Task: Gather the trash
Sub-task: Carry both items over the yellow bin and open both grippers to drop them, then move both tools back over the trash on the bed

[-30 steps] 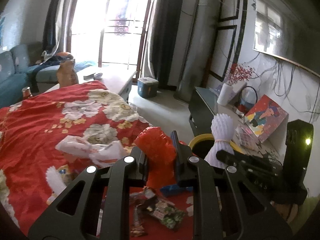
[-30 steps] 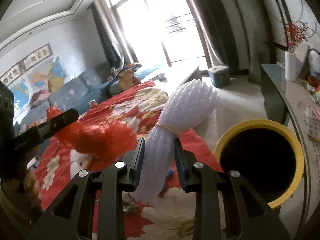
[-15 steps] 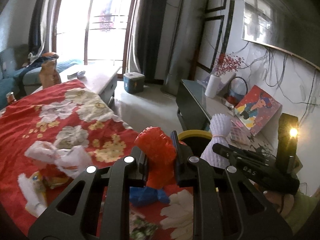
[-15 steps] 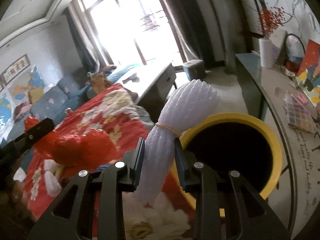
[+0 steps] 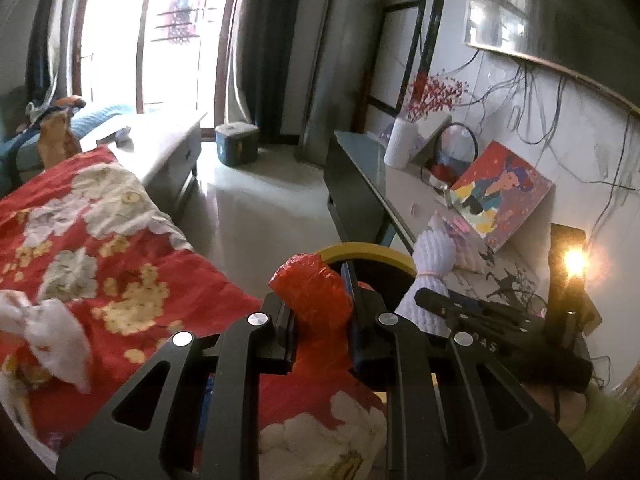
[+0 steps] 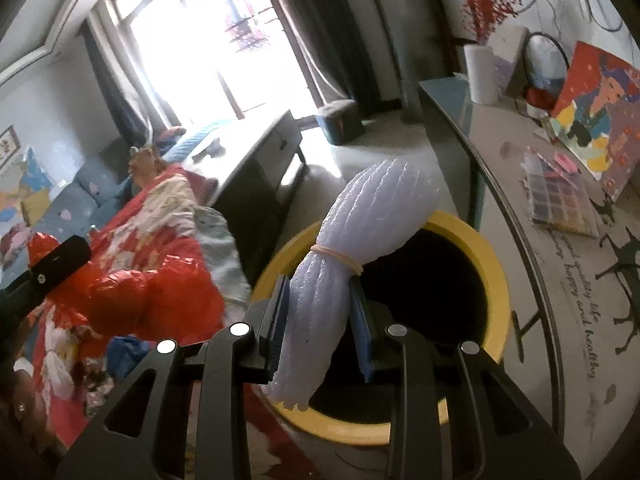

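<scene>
My left gripper [image 5: 318, 308] is shut on a crumpled red plastic bag [image 5: 312, 294], held just short of the yellow-rimmed bin [image 5: 372, 250]. My right gripper [image 6: 320, 312] is shut on a white foam net bundle [image 6: 360, 232] tied with a rubber band, held over the near rim of the bin [image 6: 496, 280], whose inside is dark. In the right wrist view the red bag [image 6: 160, 300] and the left gripper's finger [image 6: 52, 268] show at the left. The foam bundle [image 5: 434, 252] and right gripper also appear at the right of the left wrist view.
A table under a red flowered cloth [image 5: 120, 264] lies left of the bin, with a crumpled white bag [image 5: 52, 328] and blue trash [image 6: 128, 354] on it. A low cabinet [image 6: 560, 280] at the right carries a painting [image 5: 500, 196], a paint tray [image 6: 560, 200] and a vase [image 5: 400, 148].
Both grippers have moved right and down toward the bin with their loads. The bin now sits right under the foam bundle, and the wrappers on the cloth have dropped out of the left wrist view.
</scene>
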Demonstrator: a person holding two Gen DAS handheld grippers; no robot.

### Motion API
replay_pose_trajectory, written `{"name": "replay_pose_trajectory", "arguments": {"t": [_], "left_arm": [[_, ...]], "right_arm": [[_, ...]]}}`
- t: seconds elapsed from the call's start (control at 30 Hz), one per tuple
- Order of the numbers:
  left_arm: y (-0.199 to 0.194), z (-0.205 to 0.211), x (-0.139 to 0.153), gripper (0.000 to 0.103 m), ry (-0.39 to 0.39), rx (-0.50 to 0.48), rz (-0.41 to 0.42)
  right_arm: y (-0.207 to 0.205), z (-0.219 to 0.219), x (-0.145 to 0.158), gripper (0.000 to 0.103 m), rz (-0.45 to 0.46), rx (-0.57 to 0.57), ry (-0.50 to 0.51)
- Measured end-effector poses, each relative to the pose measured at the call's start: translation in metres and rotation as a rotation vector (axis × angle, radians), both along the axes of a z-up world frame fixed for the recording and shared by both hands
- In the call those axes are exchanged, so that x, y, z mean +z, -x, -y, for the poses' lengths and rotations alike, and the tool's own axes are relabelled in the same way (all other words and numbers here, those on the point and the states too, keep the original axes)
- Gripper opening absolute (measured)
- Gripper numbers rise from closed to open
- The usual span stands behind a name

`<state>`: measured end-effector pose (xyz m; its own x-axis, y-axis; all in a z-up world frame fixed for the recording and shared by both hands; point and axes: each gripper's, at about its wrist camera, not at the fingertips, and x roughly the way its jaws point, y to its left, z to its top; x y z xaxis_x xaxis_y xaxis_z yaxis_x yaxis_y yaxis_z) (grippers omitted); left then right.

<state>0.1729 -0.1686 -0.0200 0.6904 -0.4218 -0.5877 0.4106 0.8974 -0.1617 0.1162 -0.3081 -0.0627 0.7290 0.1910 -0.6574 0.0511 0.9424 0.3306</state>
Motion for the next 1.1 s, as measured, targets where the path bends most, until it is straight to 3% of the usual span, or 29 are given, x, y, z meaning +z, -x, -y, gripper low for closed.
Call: {"name": "replay_pose_trajectory", "arguments": {"t": [0.27,0.37,0.4,0.43,0.5,0.53,0.73,1.1], "left_arm": [[-0.028,0.029,-0.028,0.015,-0.035,-0.024,-0.076],[-0.033,0.033,-0.031,0.035,-0.035,-0.027,-0.085],[-0.034,0.032,-0.031,0.048,-0.030,-0.022,-0.086],[-0.034,0.031,-0.031,0.054,-0.019,-0.018,-0.087],[-0.035,0.029,-0.031,0.060,0.002,-0.018,-0.091],[-0.034,0.029,-0.031,0.068,0.003,-0.014,-0.087],[-0.023,0.013,-0.021,0.088,0.038,0.019,-0.061],[-0.005,-0.030,0.004,0.092,0.049,0.124,0.027]], "right_arm": [[-0.008,0.011,-0.026,0.034,-0.074,-0.014,0.001],[-0.010,0.016,-0.032,0.039,-0.088,-0.032,0.005],[-0.010,0.017,-0.033,0.044,-0.092,-0.038,0.007],[-0.010,0.019,-0.033,0.050,-0.090,-0.049,0.010],[-0.008,0.023,-0.033,0.056,-0.085,-0.070,0.018],[-0.008,0.024,-0.033,0.057,-0.083,-0.078,0.023],[0.000,0.028,-0.024,0.061,-0.048,-0.111,0.029],[0.010,-0.008,0.011,0.070,0.050,-0.037,0.034]]}}
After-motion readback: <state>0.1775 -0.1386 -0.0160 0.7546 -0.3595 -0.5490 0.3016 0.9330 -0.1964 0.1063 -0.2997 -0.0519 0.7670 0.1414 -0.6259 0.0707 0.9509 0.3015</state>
